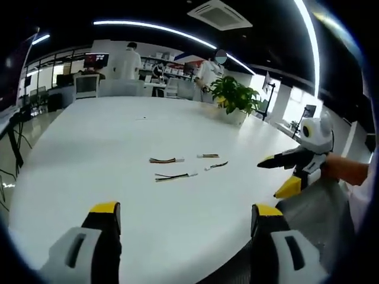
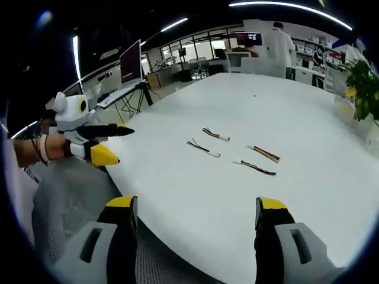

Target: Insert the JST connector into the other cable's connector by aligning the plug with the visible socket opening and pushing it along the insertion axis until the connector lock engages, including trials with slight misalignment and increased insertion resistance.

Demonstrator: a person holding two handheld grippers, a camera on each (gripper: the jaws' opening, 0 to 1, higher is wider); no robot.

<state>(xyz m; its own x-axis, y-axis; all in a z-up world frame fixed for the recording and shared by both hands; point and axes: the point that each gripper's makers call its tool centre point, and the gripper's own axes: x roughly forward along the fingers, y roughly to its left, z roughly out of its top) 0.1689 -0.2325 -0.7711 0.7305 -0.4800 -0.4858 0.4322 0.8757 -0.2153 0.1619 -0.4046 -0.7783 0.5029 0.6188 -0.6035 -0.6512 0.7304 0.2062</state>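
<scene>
Four short cables lie loose near the middle of the white bench (image 1: 118,136), well apart from both grippers. In the left gripper view they are one cable (image 1: 166,160), a second (image 1: 208,156), a third (image 1: 216,165) and a fourth (image 1: 175,176). The left gripper (image 1: 185,214) hangs over the near edge, fingers spread and holding nothing. The right gripper (image 2: 196,212) is likewise spread and holds nothing. A potted plant (image 1: 235,97) stands at the far side. No writing is legible.

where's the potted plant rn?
In the left gripper view the potted plant stands at the white table's far right edge, beyond the four cables; the right gripper view shows it at far right.
</scene>
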